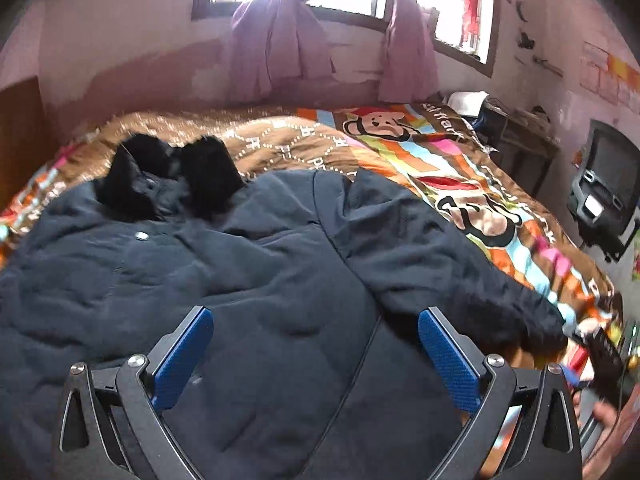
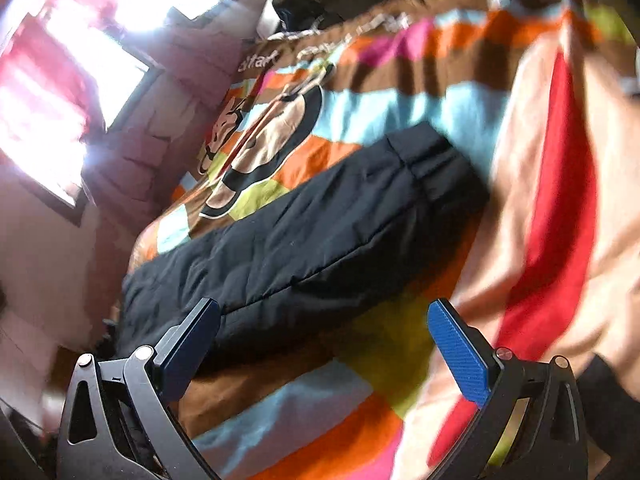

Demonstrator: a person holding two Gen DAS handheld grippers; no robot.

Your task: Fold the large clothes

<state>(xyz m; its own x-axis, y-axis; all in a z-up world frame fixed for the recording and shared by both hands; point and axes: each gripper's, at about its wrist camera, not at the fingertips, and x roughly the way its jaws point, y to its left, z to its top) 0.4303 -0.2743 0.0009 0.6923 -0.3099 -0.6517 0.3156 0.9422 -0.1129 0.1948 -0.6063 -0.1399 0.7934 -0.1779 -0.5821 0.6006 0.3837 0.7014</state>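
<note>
A large dark navy padded coat (image 1: 248,272) lies spread on the bed, its black fur-trimmed hood (image 1: 172,176) at the far end and one sleeve (image 1: 440,264) stretching out to the right. My left gripper (image 1: 316,320) hovers open just above the coat's body, nothing between its blue pads (image 1: 184,356). In the right wrist view the same sleeve (image 2: 304,232) lies across the colourful blanket. My right gripper (image 2: 324,316) stands open near the sleeve's wide end, its left finger over the sleeve and its right finger over the blanket, holding nothing.
The bed carries a bright striped blanket with cartoon monkeys (image 1: 472,184) and a brown patterned cover (image 1: 256,140). Windows with purple curtains (image 1: 280,48) are behind the bed. A television (image 1: 608,184) and a cluttered stand (image 1: 516,124) sit along the right wall. A person's hand (image 1: 608,420) shows at lower right.
</note>
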